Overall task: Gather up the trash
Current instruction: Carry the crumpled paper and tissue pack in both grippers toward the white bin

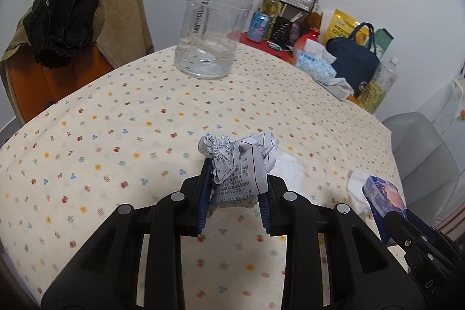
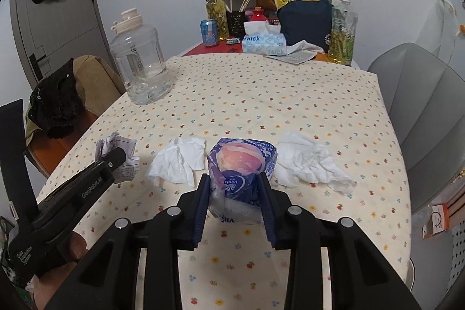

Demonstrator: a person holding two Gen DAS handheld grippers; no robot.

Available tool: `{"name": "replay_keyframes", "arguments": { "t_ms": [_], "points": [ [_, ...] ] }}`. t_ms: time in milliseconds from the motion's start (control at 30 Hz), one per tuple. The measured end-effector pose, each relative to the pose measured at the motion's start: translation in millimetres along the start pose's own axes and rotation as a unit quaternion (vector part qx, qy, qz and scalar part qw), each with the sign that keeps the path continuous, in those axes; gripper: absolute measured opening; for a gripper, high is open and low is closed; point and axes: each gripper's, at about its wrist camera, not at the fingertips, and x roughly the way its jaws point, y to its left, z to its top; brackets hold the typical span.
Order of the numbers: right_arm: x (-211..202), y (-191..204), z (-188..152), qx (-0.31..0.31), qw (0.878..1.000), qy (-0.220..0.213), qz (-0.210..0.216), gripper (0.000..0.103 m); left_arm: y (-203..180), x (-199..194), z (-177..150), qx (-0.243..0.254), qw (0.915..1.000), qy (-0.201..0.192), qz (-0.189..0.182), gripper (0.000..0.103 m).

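Middle of the surface (image 2: 261,95) is wide open. Big water jug (image 2: 139,60) blocks far left, clutter along the back wall, two crumpled tissues (image 2: 177,161) (image 2: 311,161) near the front.

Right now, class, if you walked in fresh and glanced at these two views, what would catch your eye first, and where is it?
First, the crumpled printed paper clamped in the left gripper and the blue tissue packet clamped in the right gripper, both over the near table edge. Next, two white tissues lie on the floral tablecloth flanking the packet, and a big clear water jug stands far left.
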Motion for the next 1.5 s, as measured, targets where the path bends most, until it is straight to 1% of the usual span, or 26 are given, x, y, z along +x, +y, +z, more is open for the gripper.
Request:
{"name": "replay_keyframes", "arguments": {
  "t_ms": [467, 700, 1000, 1200, 1500],
  "points": [
    [-67, -45, -18, 0.032, 0.998, -0.043, -0.031, 0.033, -61, -32, -21, 0.054, 0.9975, -0.005, -0.044, 0.029],
    [-83, -68, -28, 0.048, 0.997, -0.049, -0.047, 0.033, -92, -42, -34, 0.082, 0.9943, 0.000, -0.067, 0.029],
    [-95, -98, -40, 0.073, 0.994, -0.052, -0.063, 0.033, -122, -46, -47, 0.109, 0.9906, 0.008, -0.082, 0.029],
    [-107, -126, -49, 0.095, 0.990, -0.055, -0.083, 0.033, -153, -44, -58, 0.131, 0.9862, 0.017, -0.100, 0.029],
    [-126, -174, -62, 0.132, 0.983, -0.065, -0.114, 0.033, -211, -45, -84, 0.175, 0.9750, 0.032, -0.134, 0.029]
  ]
}}
